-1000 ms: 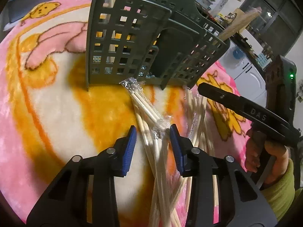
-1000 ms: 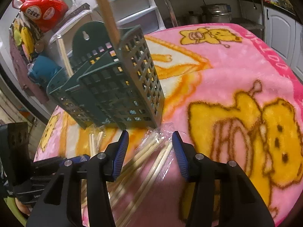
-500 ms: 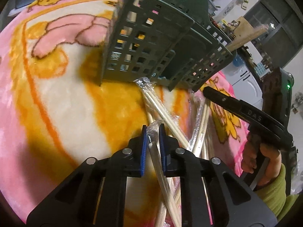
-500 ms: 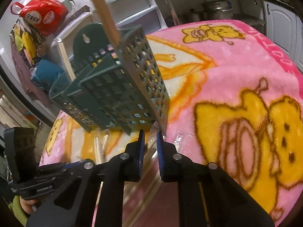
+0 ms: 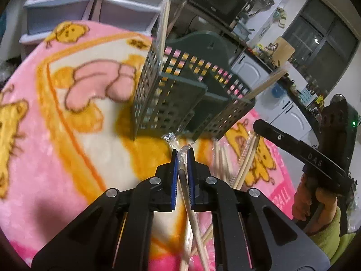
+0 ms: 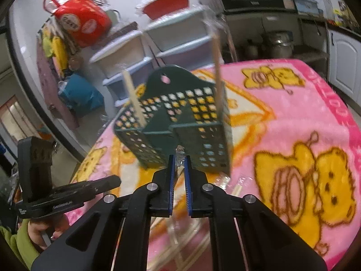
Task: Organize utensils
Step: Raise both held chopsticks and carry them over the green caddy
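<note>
A dark green slotted utensil holder (image 5: 180,94) stands on the pink blanket; it also shows in the right wrist view (image 6: 180,122), with two wooden sticks (image 6: 217,67) upright in it. My left gripper (image 5: 181,155) is shut on a plastic-wrapped pair of chopsticks (image 5: 189,205), lifted just in front of the holder. My right gripper (image 6: 178,160) is shut on another wrapped pair of chopsticks (image 6: 179,169), also lifted in front of the holder. More wrapped chopsticks (image 5: 243,167) lie on the blanket to the right.
The pink cartoon blanket (image 5: 56,124) covers the round table. White plastic drawers (image 6: 140,52) and a red bag (image 6: 81,22) stand behind the table. White cabinets (image 5: 282,110) are at the right. The other gripper (image 5: 315,158) is close at the right.
Both grippers closed on wrapped chopsticks and lifted them off the blanket; both views now sit higher, looking down at the holder.
</note>
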Demonstrator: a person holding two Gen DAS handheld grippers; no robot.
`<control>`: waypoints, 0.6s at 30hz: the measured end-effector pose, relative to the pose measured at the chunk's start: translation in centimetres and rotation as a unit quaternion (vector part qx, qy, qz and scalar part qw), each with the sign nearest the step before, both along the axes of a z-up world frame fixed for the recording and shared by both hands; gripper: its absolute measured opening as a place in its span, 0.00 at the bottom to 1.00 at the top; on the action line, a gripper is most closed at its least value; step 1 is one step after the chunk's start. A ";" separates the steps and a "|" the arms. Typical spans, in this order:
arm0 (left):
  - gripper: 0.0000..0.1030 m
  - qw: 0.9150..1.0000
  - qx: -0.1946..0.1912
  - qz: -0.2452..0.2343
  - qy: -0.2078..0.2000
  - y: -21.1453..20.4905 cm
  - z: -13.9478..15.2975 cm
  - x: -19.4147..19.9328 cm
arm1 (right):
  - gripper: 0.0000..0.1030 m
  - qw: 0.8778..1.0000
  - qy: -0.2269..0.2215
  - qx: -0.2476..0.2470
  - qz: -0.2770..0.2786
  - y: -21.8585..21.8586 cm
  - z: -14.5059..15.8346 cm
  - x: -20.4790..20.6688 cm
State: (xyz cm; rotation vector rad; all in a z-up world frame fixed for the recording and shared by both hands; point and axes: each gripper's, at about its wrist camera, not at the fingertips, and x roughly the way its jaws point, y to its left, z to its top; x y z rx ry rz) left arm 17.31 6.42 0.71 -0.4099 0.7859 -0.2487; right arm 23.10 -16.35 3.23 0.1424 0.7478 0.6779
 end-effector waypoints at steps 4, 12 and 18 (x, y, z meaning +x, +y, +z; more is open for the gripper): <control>0.04 1.000 0.003 0.004 -0.021 -0.4 1.5 -0.5 | 0.07 1.000 -0.022 0.006 0.016 0.6 2.0 -1.4; 0.03 0.997 0.016 0.009 -0.072 -0.3 5.6 -0.9 | 0.05 0.997 -0.072 0.005 0.038 1.4 5.6 -3.8; 0.03 0.994 0.021 0.011 -0.107 -0.5 8.6 -0.9 | 0.05 0.994 -0.102 0.008 0.044 1.7 7.8 -5.1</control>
